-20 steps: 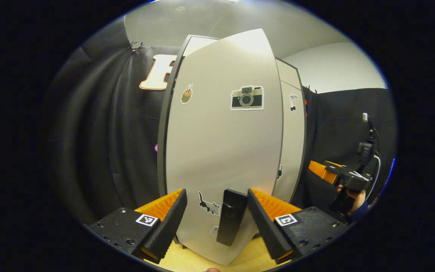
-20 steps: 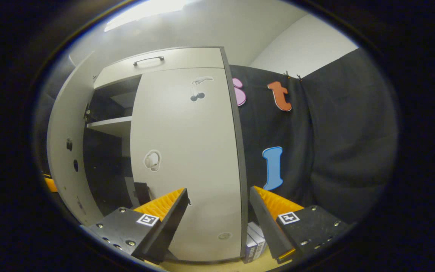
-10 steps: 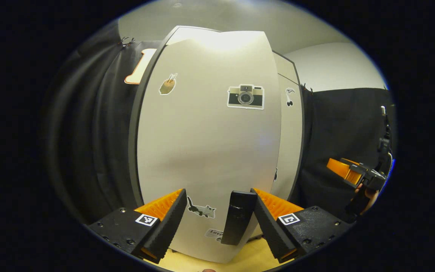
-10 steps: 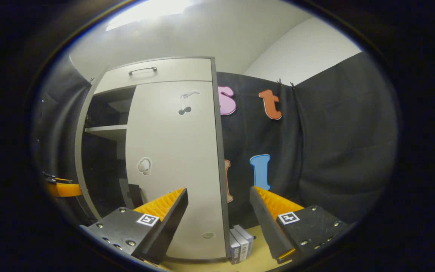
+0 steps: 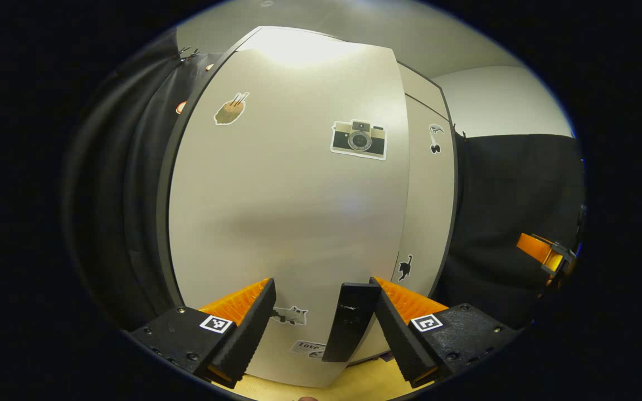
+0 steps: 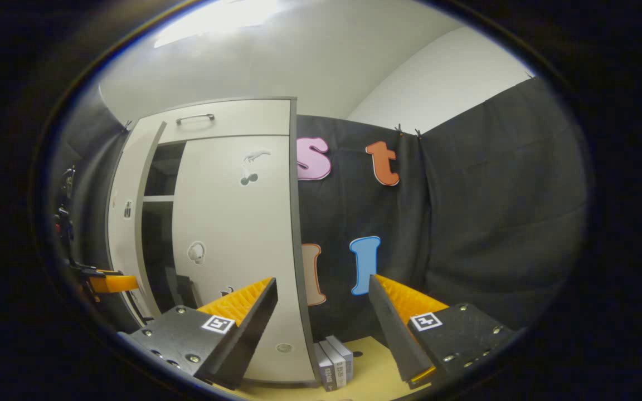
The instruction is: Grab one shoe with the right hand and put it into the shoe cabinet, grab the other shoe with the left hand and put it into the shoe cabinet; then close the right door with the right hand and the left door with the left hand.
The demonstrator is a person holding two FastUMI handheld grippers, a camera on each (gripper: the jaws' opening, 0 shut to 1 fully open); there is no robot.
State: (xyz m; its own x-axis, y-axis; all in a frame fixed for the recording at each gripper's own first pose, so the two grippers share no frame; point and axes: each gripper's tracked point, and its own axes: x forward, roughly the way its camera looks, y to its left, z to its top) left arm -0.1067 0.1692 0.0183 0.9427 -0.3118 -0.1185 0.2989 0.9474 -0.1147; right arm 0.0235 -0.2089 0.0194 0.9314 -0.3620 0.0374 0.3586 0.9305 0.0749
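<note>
— Left door (image 5: 287, 223)?
— Nearly closed; its black handle (image 5: 350, 321) touches the right finger of the wide left gripper (image 5: 321, 317).
— Right door (image 6: 237, 245)?
— Closed. Right gripper (image 6: 324, 320) spread wide, holding nothing, off the shoe cabinet (image 6: 232, 120).

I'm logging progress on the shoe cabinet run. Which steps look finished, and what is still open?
Done: the right door sits flush on the cabinet. In hand: the left gripper is open against the left door, one finger beside its handle; a dark gap shows it is ajar. The right gripper is open, holding nothing. Left: shutting that door. No shoes are visible to confirm.
</note>
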